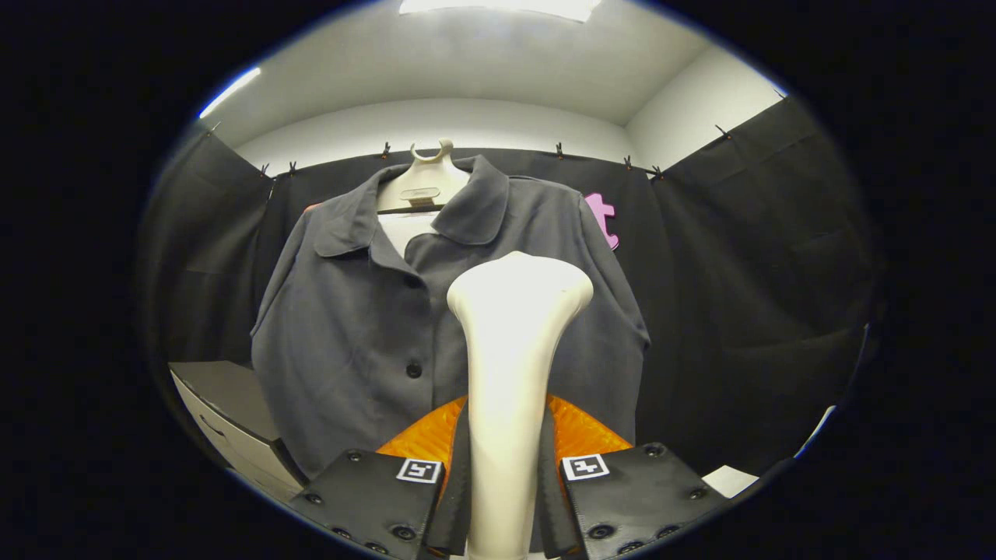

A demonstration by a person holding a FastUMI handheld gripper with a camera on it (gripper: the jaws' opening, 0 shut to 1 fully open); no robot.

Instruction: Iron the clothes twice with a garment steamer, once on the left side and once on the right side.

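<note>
**Steamer in hand, facing the shirt**

We log one tool (506, 498), its two fingers closed on the handle of one cream plastic garment steamer (513, 342), whose flared head rises just beyond the fingertips. Beyond it hangs one dark grey button-front collared shirt (350, 327) on one cream hanger (424, 183); we count two buttons in view. The steamer head sits before the shirt's placket, slightly toward 3 o'clock of the button line; whether it touches the cloth we cannot tell. We judge a pass is about to begin or under way. The next move calls for drawing the head along one front panel, then the other. One white cabinet (233, 435) stands at 8 o'clock.
</note>
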